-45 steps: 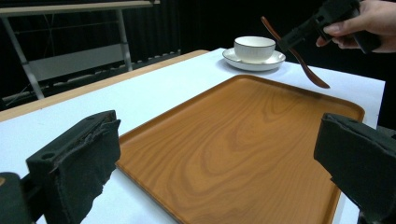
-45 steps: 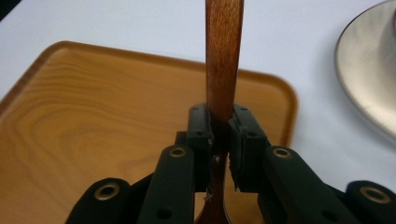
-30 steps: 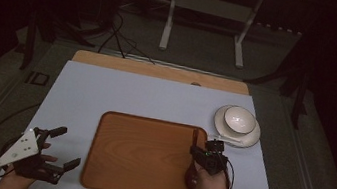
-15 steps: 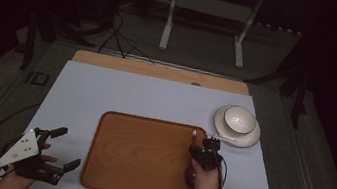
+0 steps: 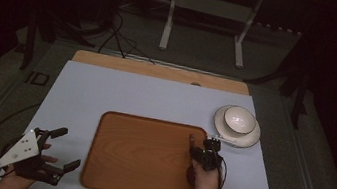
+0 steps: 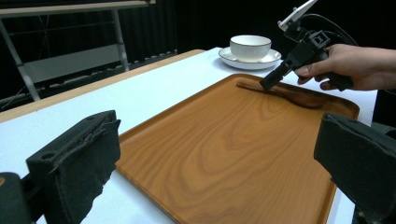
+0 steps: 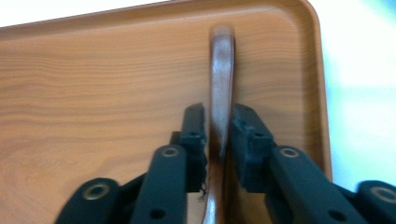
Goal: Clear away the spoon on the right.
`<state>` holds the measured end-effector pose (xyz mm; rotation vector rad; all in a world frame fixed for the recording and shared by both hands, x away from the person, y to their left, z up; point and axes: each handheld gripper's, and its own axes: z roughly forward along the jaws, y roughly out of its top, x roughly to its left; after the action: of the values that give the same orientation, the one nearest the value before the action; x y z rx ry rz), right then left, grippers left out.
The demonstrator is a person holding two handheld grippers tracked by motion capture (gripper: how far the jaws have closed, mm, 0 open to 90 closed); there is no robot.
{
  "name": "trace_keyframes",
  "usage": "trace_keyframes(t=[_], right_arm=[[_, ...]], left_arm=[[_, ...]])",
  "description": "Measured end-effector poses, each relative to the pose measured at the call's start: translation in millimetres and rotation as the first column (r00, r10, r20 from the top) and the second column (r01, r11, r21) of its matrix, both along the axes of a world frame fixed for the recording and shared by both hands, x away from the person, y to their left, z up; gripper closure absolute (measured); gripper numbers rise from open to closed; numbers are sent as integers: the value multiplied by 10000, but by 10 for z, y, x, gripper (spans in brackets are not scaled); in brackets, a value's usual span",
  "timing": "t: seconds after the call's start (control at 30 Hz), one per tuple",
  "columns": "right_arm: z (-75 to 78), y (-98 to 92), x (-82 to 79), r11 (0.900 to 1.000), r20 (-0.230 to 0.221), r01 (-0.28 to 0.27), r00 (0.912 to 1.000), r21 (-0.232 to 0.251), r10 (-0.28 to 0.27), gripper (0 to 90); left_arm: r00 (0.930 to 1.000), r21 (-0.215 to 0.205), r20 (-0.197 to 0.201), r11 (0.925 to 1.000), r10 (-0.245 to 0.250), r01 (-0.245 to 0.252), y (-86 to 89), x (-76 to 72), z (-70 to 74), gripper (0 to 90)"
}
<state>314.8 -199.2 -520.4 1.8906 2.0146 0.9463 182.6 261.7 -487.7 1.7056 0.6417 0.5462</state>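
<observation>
The wooden spoon [image 7: 221,84] lies on the wooden tray [image 5: 137,155], along its right-hand side, handle pointing toward the far rim. The right gripper [image 7: 218,135] stands over the handle with one jaw on each side of it. Its jaws have just been easing apart, and in the right gripper view a thin gap seems to show between each pad and the wood, though the blur there makes it hard to be sure; I read it as slightly spread around the handle, not pinching it. The spoon's bowl end lies back under the person's right hand [image 5: 206,181].

Beyond the claw's tips, past the tray's far right corner, a white cup [image 5: 239,119] sits on a white saucer [image 5: 251,137], near but apart from the tray. Nothing lies between the claw and the tray's rim just beside it.

Well off to the other side of the tray, the left gripper [image 5: 59,154] rests on the white table [image 5: 131,94], jaws spread wide with nothing between them, facing the tray.
</observation>
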Motion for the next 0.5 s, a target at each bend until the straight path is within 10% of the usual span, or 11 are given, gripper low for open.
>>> trace_keyframes(t=[0.23, 0.5], right_arm=[[69, -20, -8, 9999, 212, -114, 9997, -98, 116, 675], [216, 3, 9, 9910, 281, -1258, 9915, -448, 1271, 412]], left_arm=[[10000, 9, 2, 10000, -20, 20, -3, 8, 2, 15], [10000, 43, 21, 10000, -61, 61, -29, 25, 15, 15]])
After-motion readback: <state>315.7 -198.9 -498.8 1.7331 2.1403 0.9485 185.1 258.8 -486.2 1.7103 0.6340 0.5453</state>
